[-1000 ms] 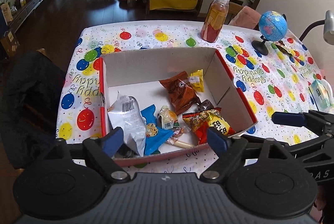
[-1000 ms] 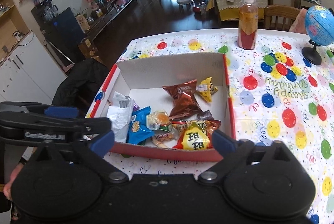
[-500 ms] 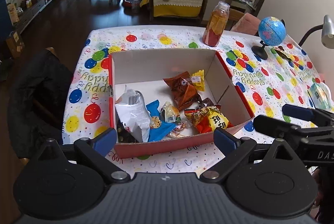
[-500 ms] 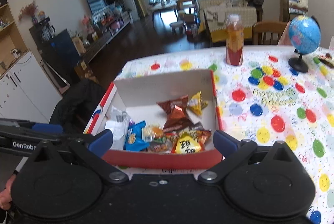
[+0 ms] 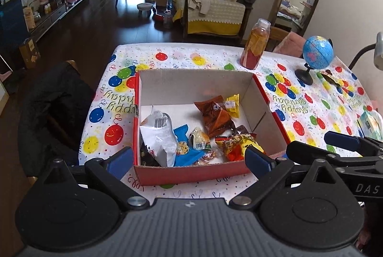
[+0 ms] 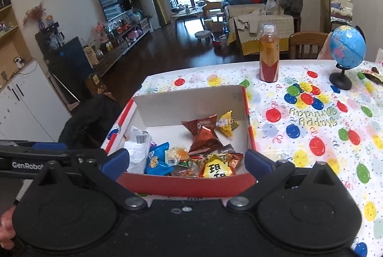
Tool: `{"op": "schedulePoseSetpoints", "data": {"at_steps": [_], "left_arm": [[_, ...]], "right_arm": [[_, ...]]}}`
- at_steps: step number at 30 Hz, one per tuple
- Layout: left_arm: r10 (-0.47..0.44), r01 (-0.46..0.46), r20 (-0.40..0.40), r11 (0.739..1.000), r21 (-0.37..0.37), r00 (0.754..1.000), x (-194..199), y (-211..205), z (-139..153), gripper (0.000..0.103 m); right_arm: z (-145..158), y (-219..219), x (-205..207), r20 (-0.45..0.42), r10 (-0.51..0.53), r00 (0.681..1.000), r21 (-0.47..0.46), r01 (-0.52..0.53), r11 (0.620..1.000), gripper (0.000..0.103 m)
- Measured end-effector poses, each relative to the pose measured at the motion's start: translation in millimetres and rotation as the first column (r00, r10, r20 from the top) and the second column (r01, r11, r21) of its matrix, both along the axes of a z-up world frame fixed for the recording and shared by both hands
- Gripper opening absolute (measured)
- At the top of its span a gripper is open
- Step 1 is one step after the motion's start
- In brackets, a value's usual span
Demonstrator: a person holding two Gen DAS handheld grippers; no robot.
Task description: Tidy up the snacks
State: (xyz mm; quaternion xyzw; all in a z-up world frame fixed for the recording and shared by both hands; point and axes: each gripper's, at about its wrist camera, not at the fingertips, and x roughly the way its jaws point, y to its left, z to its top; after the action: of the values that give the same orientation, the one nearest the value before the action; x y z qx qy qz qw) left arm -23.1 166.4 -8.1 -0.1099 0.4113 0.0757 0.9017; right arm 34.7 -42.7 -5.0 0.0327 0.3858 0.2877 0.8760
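Note:
A red cardboard box with a white inside stands on the balloon-print table; it also shows in the right wrist view. It holds several snack packets: a white bag, a blue cookie pack, a brown bag, a small yellow pack and a red-yellow bag. My left gripper is open and empty, held before the box's near wall. My right gripper is open and empty, also before the near wall.
A bottle of orange drink stands beyond the box. A blue globe and a loose wrapper are at the far right. A tissue pack lies at the right edge. A chair with a dark jacket stands left.
Both grippers have drawn back and risen from the box, so it looks smaller and farther. Both stay open and empty. The snacks have not moved.

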Motion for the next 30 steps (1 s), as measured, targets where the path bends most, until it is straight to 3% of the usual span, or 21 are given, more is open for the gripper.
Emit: {"op": "schedulePoseSetpoints", "data": {"at_steps": [8,30], "left_arm": [[0.024,-0.024,0.040,1.000,0.015,0.999,-3.2,0.6,6.2,0.100],[0.013,-0.014,0.038,1.000,0.012,0.999,-2.8,-2.1,4.7,0.100]], "right_arm": [[1.7,1.4,1.8,0.018,0.000,1.000,-0.007,0.000,1.000,0.103],[-2.3,-2.9,6.7,-0.010,-0.047,0.999,-0.008,0.047,0.999,0.102]]}}
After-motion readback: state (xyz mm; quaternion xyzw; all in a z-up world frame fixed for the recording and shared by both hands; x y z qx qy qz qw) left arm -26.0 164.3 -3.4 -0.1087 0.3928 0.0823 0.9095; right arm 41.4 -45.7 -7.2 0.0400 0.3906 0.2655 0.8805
